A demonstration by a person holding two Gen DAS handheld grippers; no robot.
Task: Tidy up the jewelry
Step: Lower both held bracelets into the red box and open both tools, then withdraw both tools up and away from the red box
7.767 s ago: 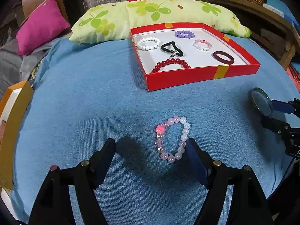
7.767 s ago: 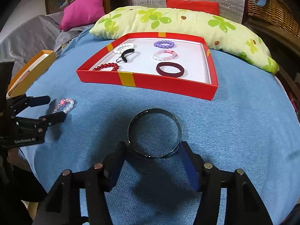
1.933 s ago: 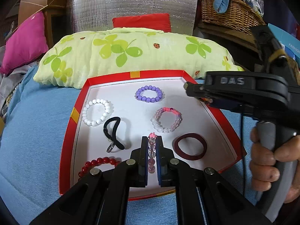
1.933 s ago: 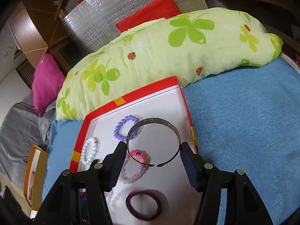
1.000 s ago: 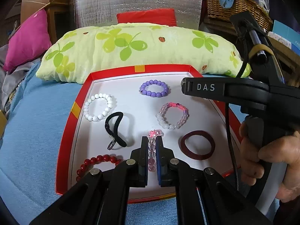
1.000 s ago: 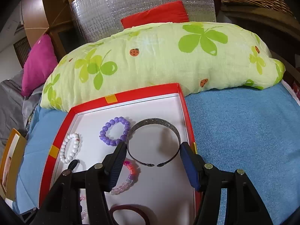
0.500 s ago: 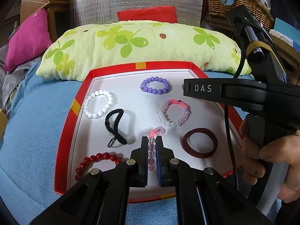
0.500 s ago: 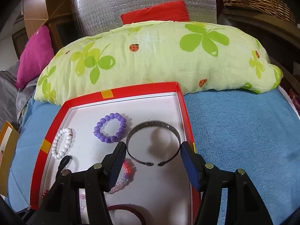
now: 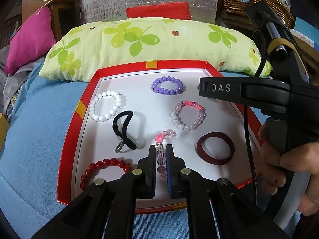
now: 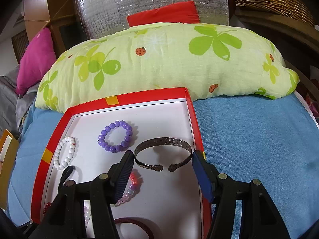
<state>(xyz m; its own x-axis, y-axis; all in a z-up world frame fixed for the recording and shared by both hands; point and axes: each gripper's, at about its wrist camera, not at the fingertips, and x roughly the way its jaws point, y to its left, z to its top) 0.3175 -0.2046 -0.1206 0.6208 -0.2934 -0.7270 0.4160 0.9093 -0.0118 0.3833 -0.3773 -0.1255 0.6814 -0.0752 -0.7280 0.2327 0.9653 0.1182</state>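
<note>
The left gripper (image 9: 161, 155) hung over the near middle of the shallow red cardboard tray with the white floor (image 9: 67, 139). Its jaws had just been opening a little, with the pale pink and clear bead bracelet with a pink flower bead (image 9: 159, 138) between them. The pads looked close against the beads. The bracelet's far loop already lay on the tray floor, between the black hair tie (image 9: 124, 127) and the dark red ring-shaped band (image 9: 215, 148).

The right gripper (image 10: 162, 159) stood spread wide over the tray's far right corner, its pads touching both sides of the open-ended dull silver metal bangle (image 10: 162, 140). A shadow under the bangle suggested it was held just above the floor, beside the purple bead bracelet (image 10: 115, 136).

The step in hand seemed to be setting both pieces down. On the left, I would open slowly and only then lift straight back, so no bead snagged a pad. On the right, I would lower the bangle flat first, clear of the tray's right wall and the purple beads, then release, since a hard bangle dropped on edge could roll or skid.
</note>
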